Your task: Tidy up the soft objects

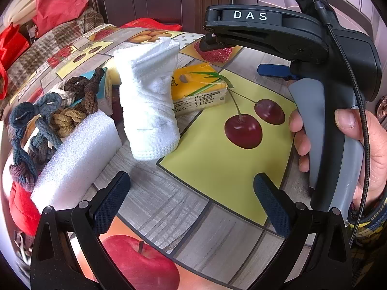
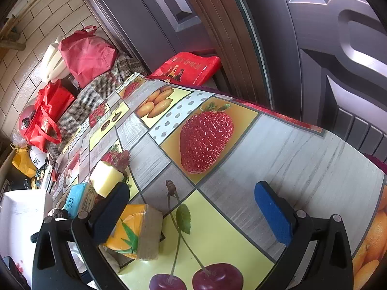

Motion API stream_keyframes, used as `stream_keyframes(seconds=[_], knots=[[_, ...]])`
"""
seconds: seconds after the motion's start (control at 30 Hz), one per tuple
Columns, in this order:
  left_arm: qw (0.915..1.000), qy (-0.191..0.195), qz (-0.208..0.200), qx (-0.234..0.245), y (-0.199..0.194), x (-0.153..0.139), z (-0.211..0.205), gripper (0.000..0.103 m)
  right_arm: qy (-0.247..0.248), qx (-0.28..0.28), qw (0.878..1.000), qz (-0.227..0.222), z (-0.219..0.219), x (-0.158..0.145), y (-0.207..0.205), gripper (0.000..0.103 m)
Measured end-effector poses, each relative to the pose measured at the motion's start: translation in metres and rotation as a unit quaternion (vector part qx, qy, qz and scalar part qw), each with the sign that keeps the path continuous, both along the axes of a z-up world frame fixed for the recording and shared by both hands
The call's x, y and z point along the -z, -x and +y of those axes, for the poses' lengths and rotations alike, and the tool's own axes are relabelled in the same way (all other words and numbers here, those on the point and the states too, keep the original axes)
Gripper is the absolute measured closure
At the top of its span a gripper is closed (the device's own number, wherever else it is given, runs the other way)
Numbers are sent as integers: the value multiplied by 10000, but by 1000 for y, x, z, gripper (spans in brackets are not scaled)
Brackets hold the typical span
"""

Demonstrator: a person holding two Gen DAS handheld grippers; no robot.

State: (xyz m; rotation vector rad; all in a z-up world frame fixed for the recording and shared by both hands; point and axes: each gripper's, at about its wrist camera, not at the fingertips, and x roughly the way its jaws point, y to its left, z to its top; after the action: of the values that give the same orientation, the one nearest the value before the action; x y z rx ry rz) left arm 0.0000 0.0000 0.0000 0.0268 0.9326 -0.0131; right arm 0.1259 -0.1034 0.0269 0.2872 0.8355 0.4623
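We find the table (image 1: 193,193) covered in a fruit-print cloth, with the soft goods grouped toward its left side. At far left in the left wrist view lies a tangle of hair ties (image 1: 48,120), brown, tan and grey-blue, resting on and beside a white foam block (image 1: 79,157); a red soft item (image 1: 23,207) sits below it at the frame edge. Just right of the block a rolled white cloth (image 1: 150,101) stands upright, and behind it lies a yellow tissue pack (image 1: 200,87), near the printed cherries. The left gripper (image 1: 191,203) hangs over bare cloth, its jaws spread wide and holding nothing. Further right, a hand (image 1: 362,145) grips the handle of the right gripper (image 2: 193,212), which we also find fully spread and empty. In the right wrist view, a blue pack (image 2: 76,199) and a yellow sponge (image 2: 106,178) lie beyond its left finger, with the tissue pack partly behind that finger. Red bags (image 2: 87,53) stand on a bench past the table.
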Motion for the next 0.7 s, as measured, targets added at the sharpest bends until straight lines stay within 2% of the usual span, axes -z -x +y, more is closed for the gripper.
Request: stream_keyframes(seconds=[0.7], knots=[[10000, 0, 0, 0, 0, 0, 0, 1, -28, -1, 10000, 4, -5, 5, -3, 0]])
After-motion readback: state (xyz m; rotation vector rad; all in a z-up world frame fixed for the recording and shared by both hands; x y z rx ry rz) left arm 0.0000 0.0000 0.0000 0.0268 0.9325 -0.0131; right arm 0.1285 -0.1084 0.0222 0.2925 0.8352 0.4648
